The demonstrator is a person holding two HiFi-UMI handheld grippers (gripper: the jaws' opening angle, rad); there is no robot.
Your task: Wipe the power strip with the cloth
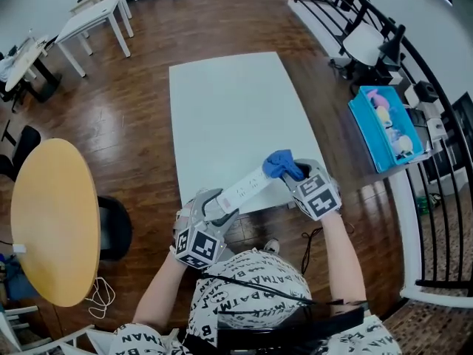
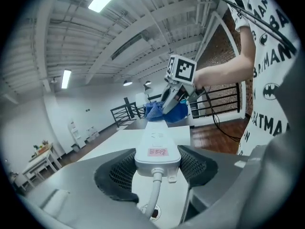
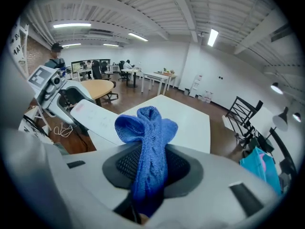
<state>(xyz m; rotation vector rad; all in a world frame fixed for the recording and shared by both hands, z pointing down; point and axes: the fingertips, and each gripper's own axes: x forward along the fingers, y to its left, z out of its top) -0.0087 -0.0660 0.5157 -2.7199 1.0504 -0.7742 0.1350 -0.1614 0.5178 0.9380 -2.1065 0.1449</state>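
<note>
A long white power strip (image 1: pixel 247 188) is held above the near edge of the white table (image 1: pixel 229 109), slanting up to the right. My left gripper (image 1: pixel 216 207) is shut on its cord end; in the left gripper view the strip (image 2: pixel 157 149) sits clamped between both pads with its cord hanging down. My right gripper (image 1: pixel 290 174) is shut on a blue cloth (image 1: pixel 279 164), which rests on the strip's far end. In the right gripper view the cloth (image 3: pixel 148 142) bunches out of the jaws and the power strip (image 3: pixel 97 119) lies to the left.
A round wooden table (image 1: pixel 53 220) and a black chair (image 1: pixel 114 226) stand at left. A black railing (image 1: pixel 414 95) and a blue bin (image 1: pixel 386 128) with items are at right. More white tables (image 1: pixel 92 17) stand at the far left.
</note>
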